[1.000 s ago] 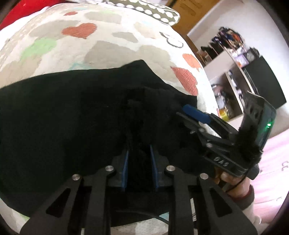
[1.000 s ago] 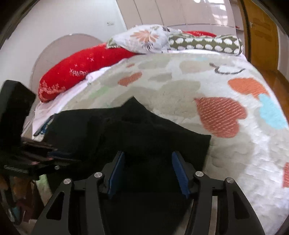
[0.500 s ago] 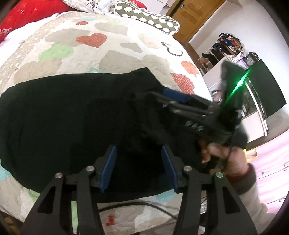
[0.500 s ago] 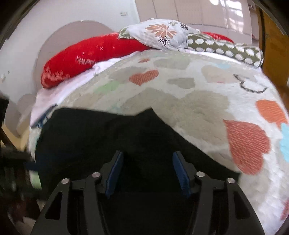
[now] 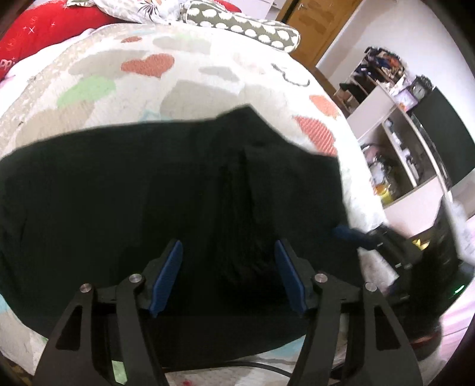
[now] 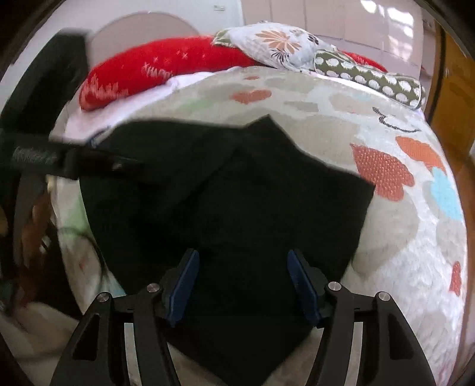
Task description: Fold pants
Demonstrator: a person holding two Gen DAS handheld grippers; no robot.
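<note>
The black pants (image 5: 148, 193) lie folded flat on the heart-patterned bedspread (image 5: 184, 77), also in the right wrist view (image 6: 237, 193). My left gripper (image 5: 227, 273) is open and empty, held just above the near part of the pants. My right gripper (image 6: 242, 285) is open and empty above the pants' near right part. The right gripper shows blurred at the left wrist view's right edge (image 5: 356, 234). The left gripper shows blurred at the right wrist view's left edge (image 6: 98, 161).
A red pillow (image 6: 166, 68), a floral pillow (image 6: 279, 44) and a spotted bolster (image 6: 371, 78) lie at the bed's head. Shelves with clutter (image 5: 394, 124) and a dark screen (image 5: 442, 133) stand right of the bed. A wooden door (image 5: 314, 20) is behind.
My left gripper has opened, let go of the black fabric and drawn back. The right gripper has pulled away to the right. The pants lie flatter on the bed.
</note>
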